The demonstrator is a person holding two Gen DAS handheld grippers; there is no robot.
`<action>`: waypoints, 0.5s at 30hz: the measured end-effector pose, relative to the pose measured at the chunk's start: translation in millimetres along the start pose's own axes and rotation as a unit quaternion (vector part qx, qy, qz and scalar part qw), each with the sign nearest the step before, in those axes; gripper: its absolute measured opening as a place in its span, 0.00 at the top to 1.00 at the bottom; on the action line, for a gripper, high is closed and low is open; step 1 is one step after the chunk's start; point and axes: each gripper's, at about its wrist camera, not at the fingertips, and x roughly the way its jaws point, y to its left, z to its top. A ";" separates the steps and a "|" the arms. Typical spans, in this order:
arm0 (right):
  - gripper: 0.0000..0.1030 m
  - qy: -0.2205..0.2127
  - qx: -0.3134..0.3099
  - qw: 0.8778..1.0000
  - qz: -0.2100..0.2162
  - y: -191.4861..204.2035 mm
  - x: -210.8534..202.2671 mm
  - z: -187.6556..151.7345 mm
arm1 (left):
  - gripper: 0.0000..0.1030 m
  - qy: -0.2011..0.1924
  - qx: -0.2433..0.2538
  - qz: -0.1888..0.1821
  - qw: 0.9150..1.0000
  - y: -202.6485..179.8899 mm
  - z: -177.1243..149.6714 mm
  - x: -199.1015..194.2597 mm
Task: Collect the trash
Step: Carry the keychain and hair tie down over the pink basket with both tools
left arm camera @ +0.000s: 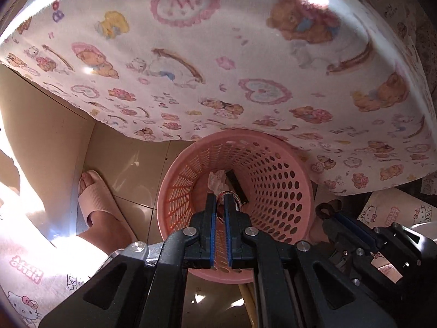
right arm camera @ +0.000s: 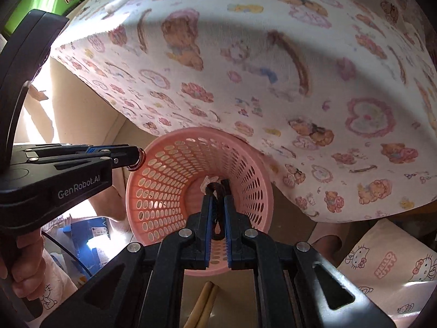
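Observation:
A pink perforated trash basket (left arm camera: 275,180) stands on the floor below the table edge; it also shows in the right wrist view (right arm camera: 174,169). White crumpled paper (left arm camera: 215,180) and a black flat item (left arm camera: 237,184) lie at its bottom. My left gripper (left arm camera: 220,199) is above the basket mouth, shut on a small pink-and-white braided piece (left arm camera: 221,194). My right gripper (right arm camera: 217,191) is above the basket, shut on a black loop-shaped band (right arm camera: 217,213). The right gripper shows at the right of the left wrist view (left arm camera: 327,210), and the left gripper at the left of the right wrist view (right arm camera: 136,158).
A tablecloth (left arm camera: 218,68) printed with bears hangs over the table above the basket. A foot in a pink slipper (left arm camera: 95,196) stands left of the basket on the tiled floor. Hello Kitty fabric (right arm camera: 387,262) lies at the right. Wooden sticks (right arm camera: 204,306) lie below the basket.

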 end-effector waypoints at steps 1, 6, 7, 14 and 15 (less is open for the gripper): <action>0.92 0.007 -0.001 1.000 0.001 -0.2 6.4 -1.0 | 0.95 0.006 -0.002 0.004 1.000 1.3 -0.3 6.7; 0.92 0.045 -0.017 0.999 -0.018 8.7 45.4 -9.9 | 0.95 0.032 -0.002 0.023 0.999 8.3 -2.8 36.4; 0.92 0.054 -0.012 0.998 -0.018 8.1 53.7 -11.4 | 0.95 0.037 0.000 0.026 0.999 9.7 -3.7 41.4; 0.92 0.067 0.029 0.997 -0.015 -0.6 96.1 -19.4 | 0.95 0.040 0.002 0.050 0.998 22.0 -7.7 61.9; 0.92 0.068 0.036 0.997 -0.014 -2.4 101.0 -21.2 | 0.95 0.043 0.002 0.051 0.998 23.3 -9.0 65.4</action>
